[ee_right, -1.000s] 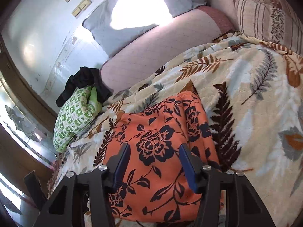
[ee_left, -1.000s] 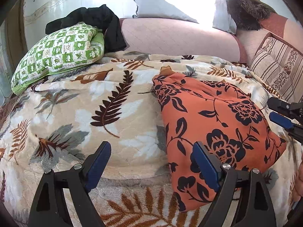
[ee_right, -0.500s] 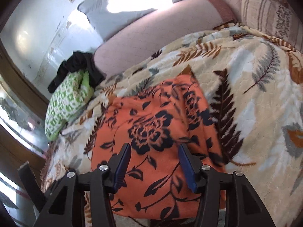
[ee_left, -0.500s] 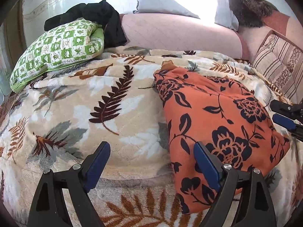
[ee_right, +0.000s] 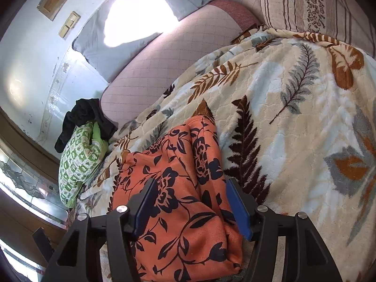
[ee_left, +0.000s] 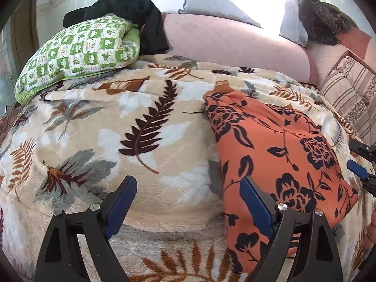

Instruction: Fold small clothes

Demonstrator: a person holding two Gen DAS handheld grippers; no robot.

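An orange garment with black flowers (ee_left: 282, 155) lies folded in a long strip on the leaf-patterned blanket (ee_left: 150, 141). My left gripper (ee_left: 188, 183) hovers open over the blanket at the garment's near left edge. Its right finger (ee_left: 256, 204) is above the cloth and nothing lies between the pads. In the right wrist view the garment (ee_right: 178, 164) runs away under my right gripper (ee_right: 191, 184). Those jaws are opening and straddle the cloth's near end without pressing it. From the left wrist view the right gripper (ee_left: 359, 159) shows at the garment's right edge.
A green checked pillow (ee_left: 75, 54) with a black garment (ee_left: 141, 16) on it lies at the far left. A pink bolster (ee_left: 223, 44) and a grey pillow (ee_left: 218, 2) line the back. A striped cushion (ee_right: 305, 7) is at the right.
The right gripper's jaws have widened over the garment and its view has rolled. The left gripper has stayed almost still and open.
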